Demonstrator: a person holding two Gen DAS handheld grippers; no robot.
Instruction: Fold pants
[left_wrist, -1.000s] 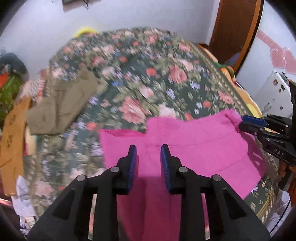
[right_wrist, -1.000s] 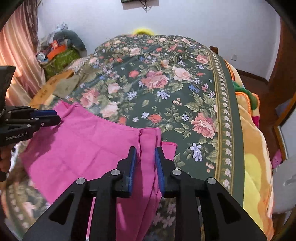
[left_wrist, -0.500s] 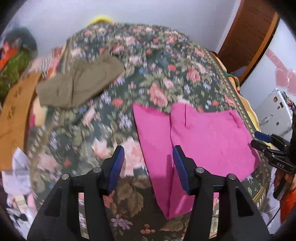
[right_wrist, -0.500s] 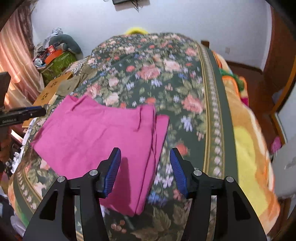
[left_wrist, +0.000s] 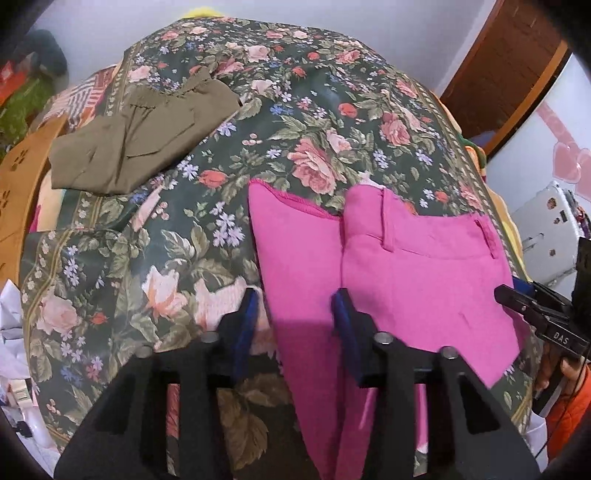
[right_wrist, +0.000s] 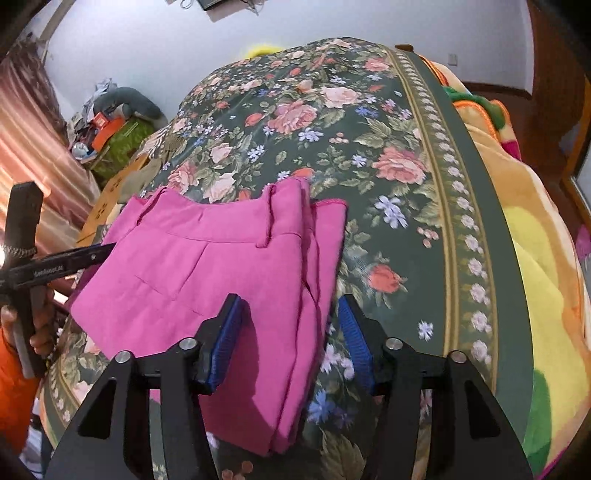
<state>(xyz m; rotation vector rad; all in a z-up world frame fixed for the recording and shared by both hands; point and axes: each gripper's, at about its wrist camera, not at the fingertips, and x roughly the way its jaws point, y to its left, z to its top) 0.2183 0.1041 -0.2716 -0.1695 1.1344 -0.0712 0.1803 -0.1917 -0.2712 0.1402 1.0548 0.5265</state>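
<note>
The pink pants (left_wrist: 413, 266) lie folded on the floral bedspread (left_wrist: 229, 192), waistband toward the far side, legs hanging over the near bed edge. They also show in the right wrist view (right_wrist: 221, 266). My left gripper (left_wrist: 295, 325) is open and empty, hovering above the pants' left edge. My right gripper (right_wrist: 291, 328) is open and empty, above the pants' right folded edge. Each gripper shows at the side of the other's view: the right one (left_wrist: 535, 314) and the left one (right_wrist: 55, 266).
Folded olive pants (left_wrist: 140, 136) lie at the bed's far left. A brown cardboard box (left_wrist: 22, 177) stands left of the bed. A yellow-orange blanket (right_wrist: 535, 258) hangs off the bed's right side. Clutter (right_wrist: 110, 129) sits by the pink curtain. A white device (left_wrist: 546, 229) is at right.
Both grippers were shut on the pink pants a second ago; they have opened, let go and pulled back. The pants now rest flat on the bed.
</note>
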